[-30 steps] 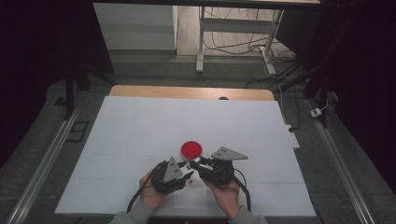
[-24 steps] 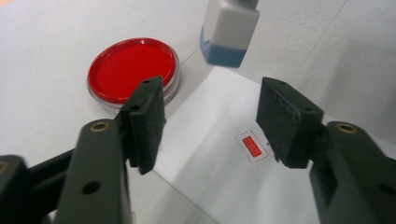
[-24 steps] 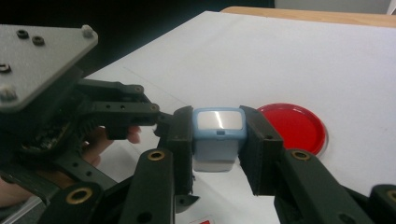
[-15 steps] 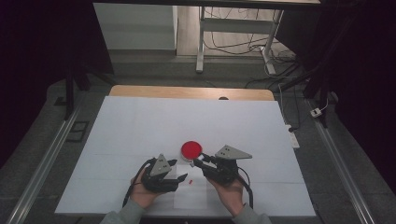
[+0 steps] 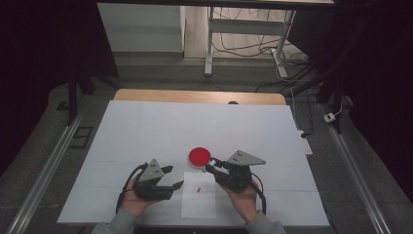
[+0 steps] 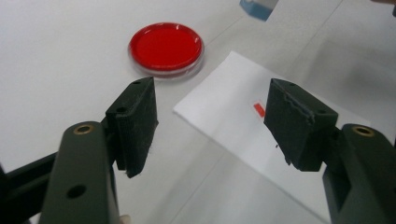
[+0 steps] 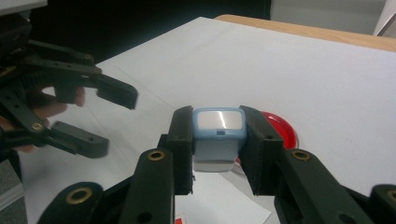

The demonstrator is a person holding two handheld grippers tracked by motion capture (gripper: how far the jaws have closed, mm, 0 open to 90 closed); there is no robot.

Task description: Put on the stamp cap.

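Clamping a small pale-blue plastic box (image 7: pixel 219 135), the right tool (image 7: pixel 217 140) could knock the red round dish (image 5: pixel 199 156) at its 12 o'clock; left tool (image 6: pixel 210 123) has just been opening, empty.

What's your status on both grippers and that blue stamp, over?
Right gripper shut on blue stamp. Left gripper empty, jaws just opened, over white paper. Red dish beside the stamp.

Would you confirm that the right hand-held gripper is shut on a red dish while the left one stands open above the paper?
Not quite: the right hand-held gripper is shut on a small light blue block, as the right gripper view shows; the red dish lies on the table. The left hand-held gripper does stand open above the paper.
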